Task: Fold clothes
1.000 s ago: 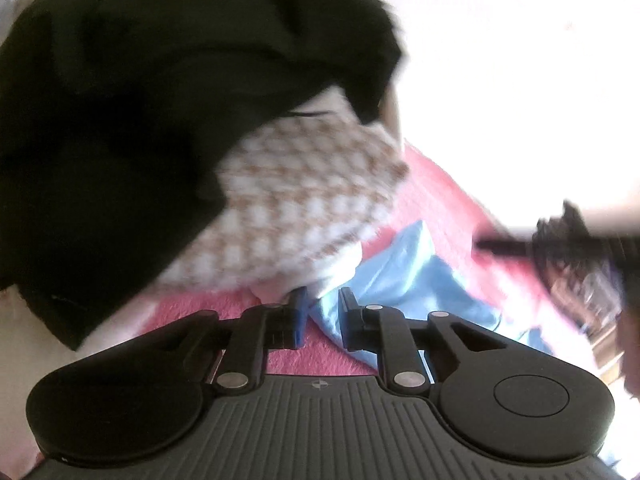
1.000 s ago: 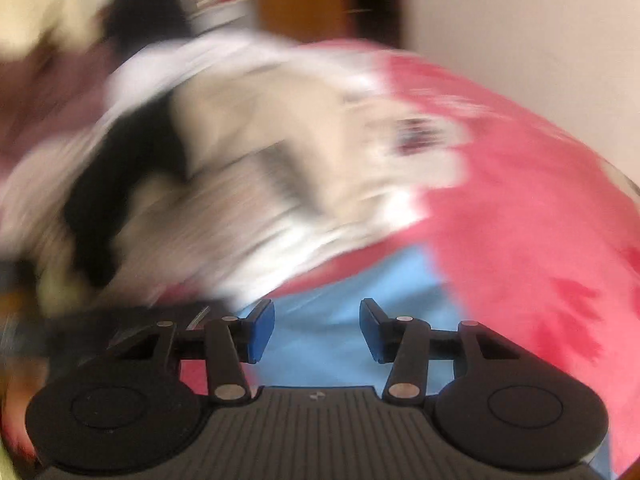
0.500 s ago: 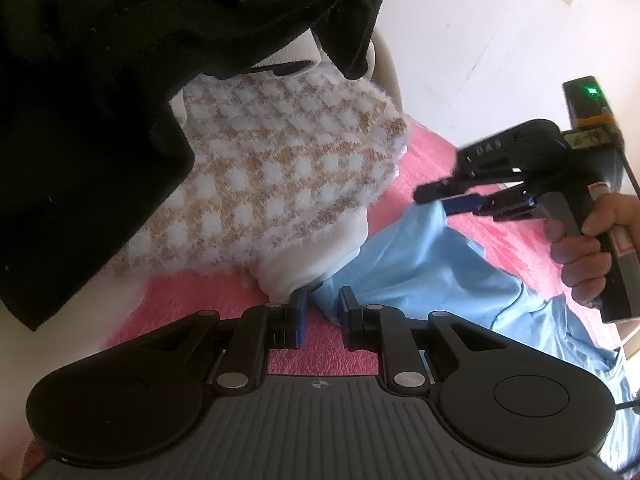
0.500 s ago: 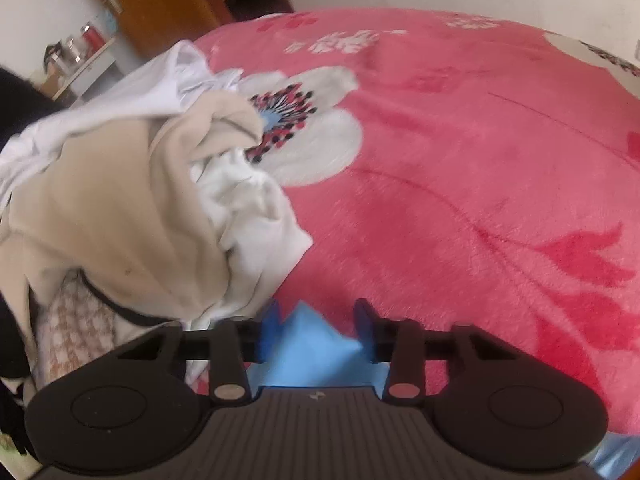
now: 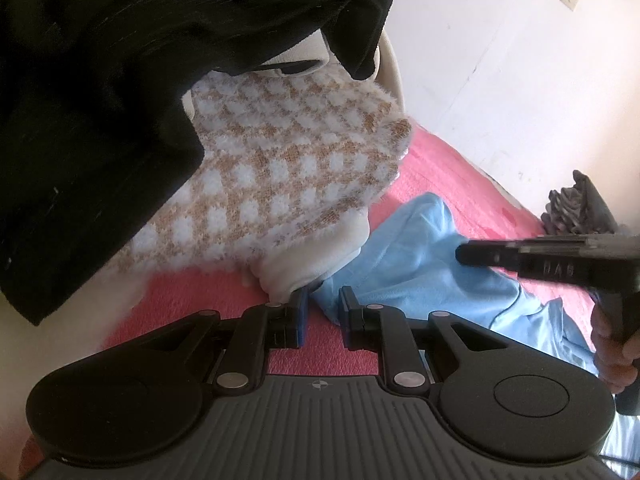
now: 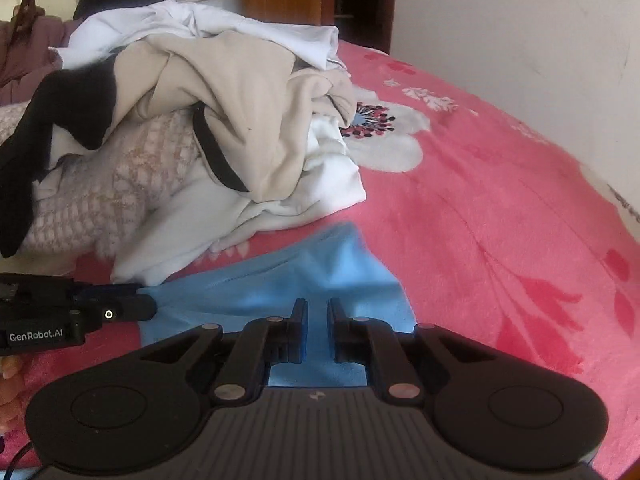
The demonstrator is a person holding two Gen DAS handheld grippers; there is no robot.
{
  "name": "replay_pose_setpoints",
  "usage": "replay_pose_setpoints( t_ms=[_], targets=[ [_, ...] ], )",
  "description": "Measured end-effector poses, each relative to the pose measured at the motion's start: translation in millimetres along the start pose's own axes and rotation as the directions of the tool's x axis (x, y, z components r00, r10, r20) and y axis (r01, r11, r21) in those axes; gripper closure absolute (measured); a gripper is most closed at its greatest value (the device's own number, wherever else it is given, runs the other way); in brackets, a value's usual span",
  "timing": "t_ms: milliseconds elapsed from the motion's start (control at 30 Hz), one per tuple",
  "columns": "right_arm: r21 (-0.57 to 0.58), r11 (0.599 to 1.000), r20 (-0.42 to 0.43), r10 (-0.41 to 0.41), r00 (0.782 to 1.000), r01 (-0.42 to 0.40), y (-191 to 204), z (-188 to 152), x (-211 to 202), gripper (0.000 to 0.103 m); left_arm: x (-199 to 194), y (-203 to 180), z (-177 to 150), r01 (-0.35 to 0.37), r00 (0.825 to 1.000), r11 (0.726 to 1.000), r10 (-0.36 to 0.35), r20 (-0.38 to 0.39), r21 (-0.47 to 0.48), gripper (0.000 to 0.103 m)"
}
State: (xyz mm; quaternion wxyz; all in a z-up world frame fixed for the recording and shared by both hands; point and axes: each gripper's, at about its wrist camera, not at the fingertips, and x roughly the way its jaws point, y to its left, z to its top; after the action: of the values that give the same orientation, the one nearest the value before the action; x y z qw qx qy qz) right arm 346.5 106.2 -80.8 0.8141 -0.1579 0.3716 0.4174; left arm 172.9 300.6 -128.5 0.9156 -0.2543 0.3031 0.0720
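The right hand-held gripper [image 6: 318, 330] has dropped toward the bed since the earlier frames, and its jaws have just been closing: they were spread wide a second ago and now stand close together with light blue cloth between them. The pads look pressed onto the edge of the blue garment [image 6: 280, 280], which lies flat on the pink floral blanket [image 6: 500, 208] directly under and ahead of this tool.

The left hand-held gripper [image 5: 322, 316] has kept its place, its jaws nearly together and pinching another corner of the same blue garment [image 5: 420, 264]; from the right wrist view its tip meets the cloth's left edge [image 6: 144, 304]. The hand [image 5: 612, 352] holding the right tool shows at the far right of the left wrist view.

Beyond both tools, to the left of the blue cloth, rises a heap of clothes: a tan-and-white checked knit [image 5: 288, 168] nearest, a black garment [image 5: 100, 100] draped over it, and beige [image 6: 240, 92] and white [image 6: 208, 28] pieces piled further back. A white wall [image 6: 520, 32] stands behind the bed.
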Motion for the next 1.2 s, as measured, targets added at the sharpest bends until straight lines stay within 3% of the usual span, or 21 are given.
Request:
replay_pose_setpoints(
  t_ms=[100, 167, 200, 233, 433, 600, 700, 733, 800, 967, 1067, 1200],
  targets=[
    [0.104, 0.994, 0.045, 0.016, 0.999, -0.020, -14.2, 8.9, -1.6, 0.086, 8.4, -7.3, -2.3, -0.002, 1.000, 1.000, 0.002, 0.002, 0.002, 0.085],
    [0.210, 0.977, 0.071, 0.019, 0.997, -0.033, -30.4, 19.3, 0.1, 0.067, 26.4, -23.2, -5.6, -0.005, 1.000, 1.000, 0.005, 0.004, 0.004, 0.085],
    [0.262, 0.964, 0.075, 0.018, 0.997, -0.037, -38.6, 24.8, 3.1, 0.052, 28.5, -25.1, -6.4, -0.005, 1.000, 1.000, 0.005, 0.004, 0.005, 0.085],
    [0.308, 0.950, 0.063, 0.026, 0.998, -0.045, -46.9, 29.9, 9.6, 0.049, 28.2, -25.1, -6.9, -0.005, 1.000, 1.000, 0.005, 0.004, 0.006, 0.085],
    [0.498, 0.866, -0.085, 0.113, 0.990, -0.056, -85.6, 49.0, 56.0, 0.049, 28.3, -25.8, -5.9, -0.001, 1.000, 1.000, 0.001, 0.002, -0.002, 0.085],
    [0.455, 0.890, -0.208, 0.145, 0.967, -0.036, -76.8, 59.1, 72.4, 0.053, 30.1, -27.2, -6.1, -0.002, 1.000, 1.000, 0.002, 0.002, -0.003, 0.085],
    [0.421, 0.907, -0.245, 0.129, 0.961, -0.014, -69.4, 62.9, 75.5, 0.062, 28.2, -26.9, -5.9, -0.003, 1.000, 1.000, 0.003, 0.001, -0.002, 0.085],
    [0.414, 0.910, -0.249, 0.123, 0.961, -0.010, -67.5, 63.1, 76.1, 0.072, 28.4, -27.4, -6.0, -0.003, 1.000, 1.000, 0.003, 0.001, -0.002, 0.085],
    [0.405, 0.914, -0.224, 0.135, 0.965, -0.034, -62.5, 61.3, 71.8, 0.091, 29.3, -28.6, -6.5, -0.003, 1.000, 1.000, 0.003, 0.002, -0.002, 0.085],
    [0.297, 0.944, -0.024, 0.155, 0.988, -0.141, -41.0, 51.3, 45.8, 0.097, 31.3, -31.7, -7.9, -0.010, 1.000, 1.000, 0.010, 0.007, -0.006, 0.085],
    [0.307, 0.921, 0.125, 0.211, 0.969, -0.240, -43.4, 41.2, 32.9, 0.098, 32.8, -33.3, -8.9, -0.016, 1.000, 1.000, 0.016, 0.013, -0.001, 0.085],
    [0.312, 0.922, 0.192, 0.177, 0.965, -0.231, -46.9, 37.5, 38.6, 0.098, 34.4, -35.1, -10.8, -0.025, 0.999, 1.000, 0.025, 0.020, 0.009, 0.085]
  ],
)
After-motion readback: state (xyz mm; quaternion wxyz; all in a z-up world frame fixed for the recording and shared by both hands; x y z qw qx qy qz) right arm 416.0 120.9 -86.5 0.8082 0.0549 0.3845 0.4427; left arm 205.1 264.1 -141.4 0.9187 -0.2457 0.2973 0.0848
